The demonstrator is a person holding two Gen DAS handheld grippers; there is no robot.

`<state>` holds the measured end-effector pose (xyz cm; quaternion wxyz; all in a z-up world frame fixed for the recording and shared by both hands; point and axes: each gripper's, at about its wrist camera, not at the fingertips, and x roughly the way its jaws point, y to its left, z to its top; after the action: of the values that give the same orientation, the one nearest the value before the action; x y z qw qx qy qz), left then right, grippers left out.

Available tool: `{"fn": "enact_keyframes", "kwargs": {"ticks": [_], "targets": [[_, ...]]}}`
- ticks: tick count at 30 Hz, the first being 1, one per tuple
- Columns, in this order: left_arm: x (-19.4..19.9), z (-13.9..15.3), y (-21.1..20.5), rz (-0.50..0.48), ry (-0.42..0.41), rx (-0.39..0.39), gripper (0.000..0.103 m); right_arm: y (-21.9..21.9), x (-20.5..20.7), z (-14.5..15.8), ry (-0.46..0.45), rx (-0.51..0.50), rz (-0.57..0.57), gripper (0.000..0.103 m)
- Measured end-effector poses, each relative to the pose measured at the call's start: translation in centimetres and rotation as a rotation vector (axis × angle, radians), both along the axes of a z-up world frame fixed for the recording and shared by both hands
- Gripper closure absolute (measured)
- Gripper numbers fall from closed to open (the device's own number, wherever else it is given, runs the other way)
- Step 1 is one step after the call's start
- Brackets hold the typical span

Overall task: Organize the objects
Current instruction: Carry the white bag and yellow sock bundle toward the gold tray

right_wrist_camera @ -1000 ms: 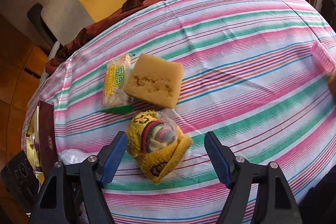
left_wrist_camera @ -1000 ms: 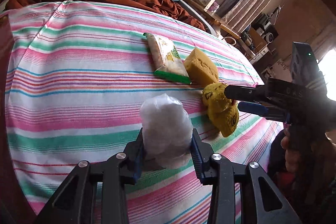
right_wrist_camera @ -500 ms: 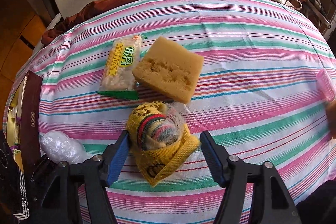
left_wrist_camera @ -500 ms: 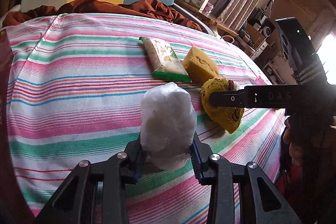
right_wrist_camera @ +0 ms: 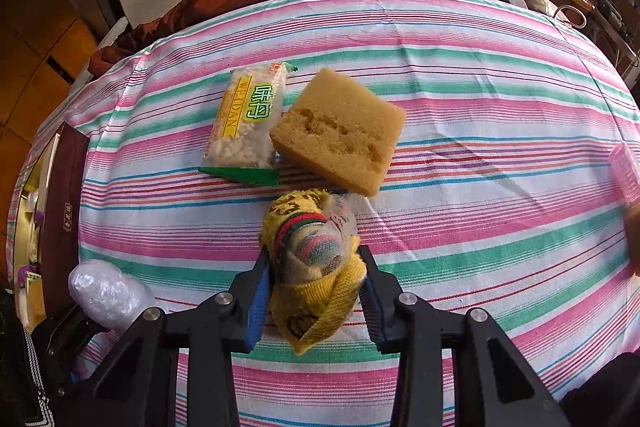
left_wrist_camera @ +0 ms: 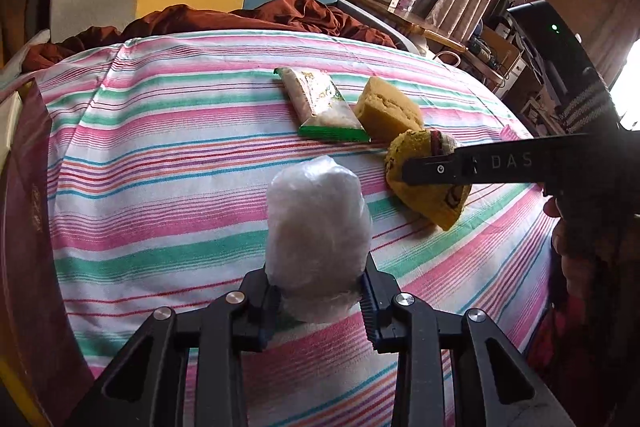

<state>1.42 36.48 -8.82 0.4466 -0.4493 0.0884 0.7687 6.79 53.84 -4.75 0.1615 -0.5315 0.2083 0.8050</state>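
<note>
Surface [right_wrist_camera: 500, 87] under pink-green-white striped cloth, stuff laid out mid-way. My left tool [left_wrist_camera: 318, 301] closing, pads pressed on white crinkly plastic-wrapped bundle [left_wrist_camera: 316, 239], bundle sticking up between them. My right tool [right_wrist_camera: 316, 291] closing too, clamped on yellow knit sock roll [right_wrist_camera: 316, 267] with striped bit inside clear wrap. Just past it: tan sponge block [right_wrist_camera: 340, 135] touching clear snack packet with green-yellow label [right_wrist_camera: 248, 123]. Dark red box [left_wrist_camera: 24, 227] at left edge.
</note>
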Motion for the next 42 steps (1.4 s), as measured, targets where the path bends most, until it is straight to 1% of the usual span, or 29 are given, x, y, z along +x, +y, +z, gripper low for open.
{"fn": "enact_keyframes", "kwargs": {"ticks": [9, 14, 19, 23, 32, 42], "targets": [[1.2, 1.6, -3.5, 0.042, 0.057, -0.041, 0.068, -0.7, -0.7, 0.1, 0.004, 0.012, 0.022, 0.064], [1.7, 3.5, -5.6, 0.066, 0.106, -0.026, 0.068, -1.5, -1.0, 0.1, 0.009, 0.007, 0.062, 0.064], [1.9, 5.6, -7.1, 0.091, 0.159, -0.006, 0.068, -1.3, -1.0, 0.0, 0.004, 0.003, 0.059, 0.064], [1.7, 6.8, -8.2, 0.115, 0.186, 0.004, 0.067, -1.4, -1.0, -0.2, -0.004, 0.005, 0.057, 0.064], [0.1, 7.3, -11.7, 0.199, 0.182, 0.0, 0.067, -1.6, -1.1, -0.5, -0.023, 0.017, 0.06, 0.064], [-1.5, 7.4, -15.6, 0.294, 0.192, -0.012, 0.067, -2.4, -1.8, -1.1, -0.064, 0.061, 0.085, 0.064]]}}
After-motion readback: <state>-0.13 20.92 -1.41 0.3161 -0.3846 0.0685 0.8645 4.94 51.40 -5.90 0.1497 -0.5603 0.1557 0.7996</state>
